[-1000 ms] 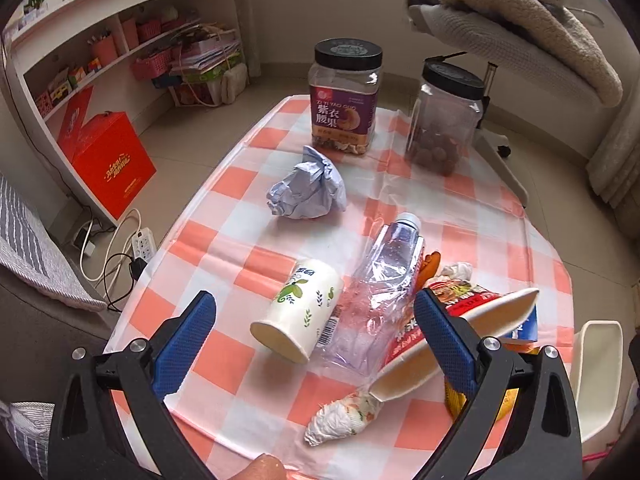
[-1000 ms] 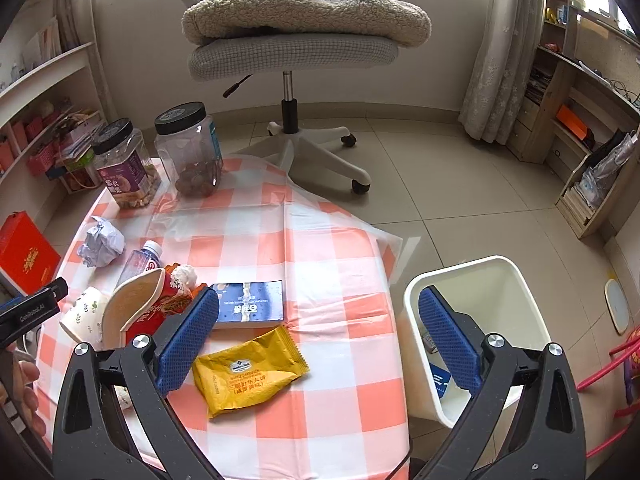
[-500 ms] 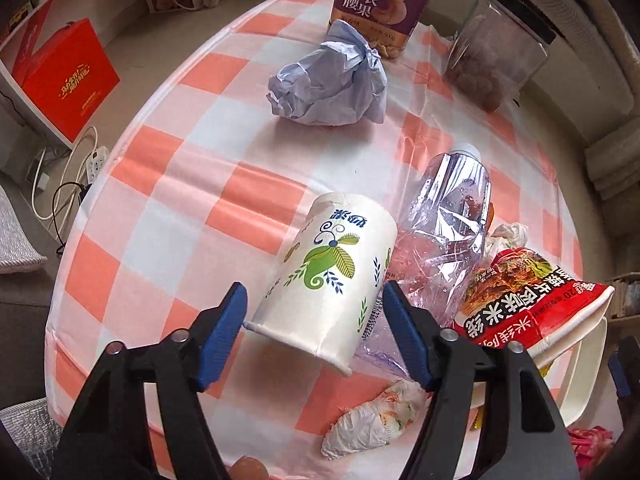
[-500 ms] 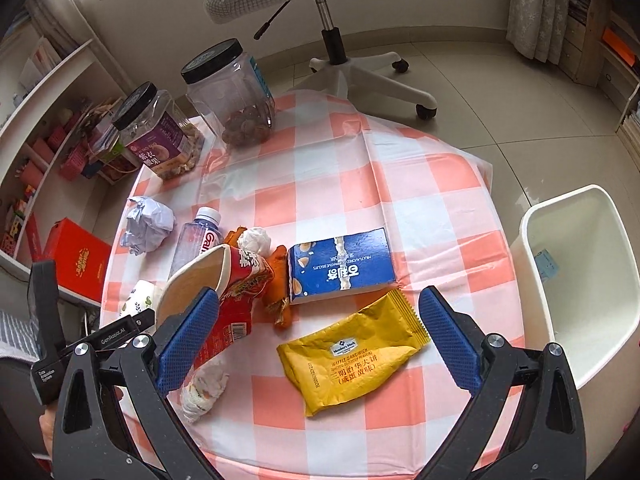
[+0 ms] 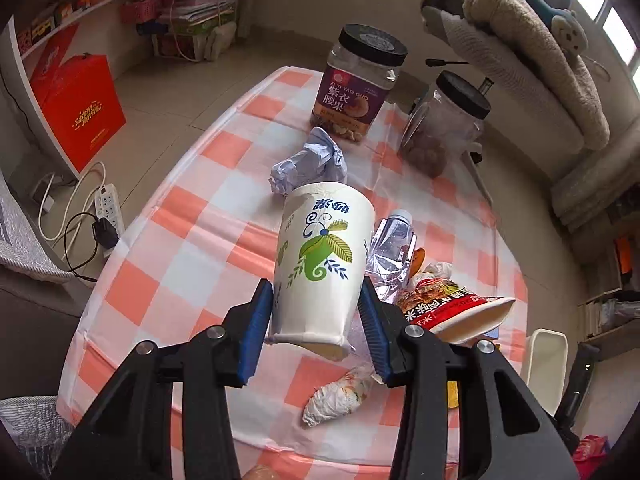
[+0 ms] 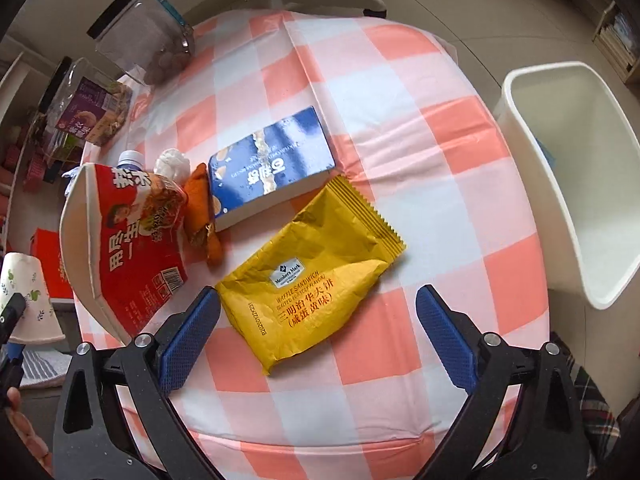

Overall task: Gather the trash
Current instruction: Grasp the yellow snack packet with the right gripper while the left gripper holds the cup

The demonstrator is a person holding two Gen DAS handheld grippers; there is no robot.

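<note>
My left gripper is shut on a white paper cup with a green leaf print and holds it above the checked table. The cup also shows at the left edge of the right wrist view. My right gripper is open, low over a yellow snack packet. A white trash bin stands beside the table on the right. On the table lie a crushed water bottle, a red noodle tub, a blue box, a crumpled paper ball and a wadded tissue.
Two black-lidded jars stand at the table's far end. An office chair with a blanket is behind them. A red box and a power strip are on the floor at left. An orange wrapper lies by the blue box.
My left gripper closed on the paper cup and lifted it off the table. My right gripper dropped lower and closer over the yellow packet, still open.
</note>
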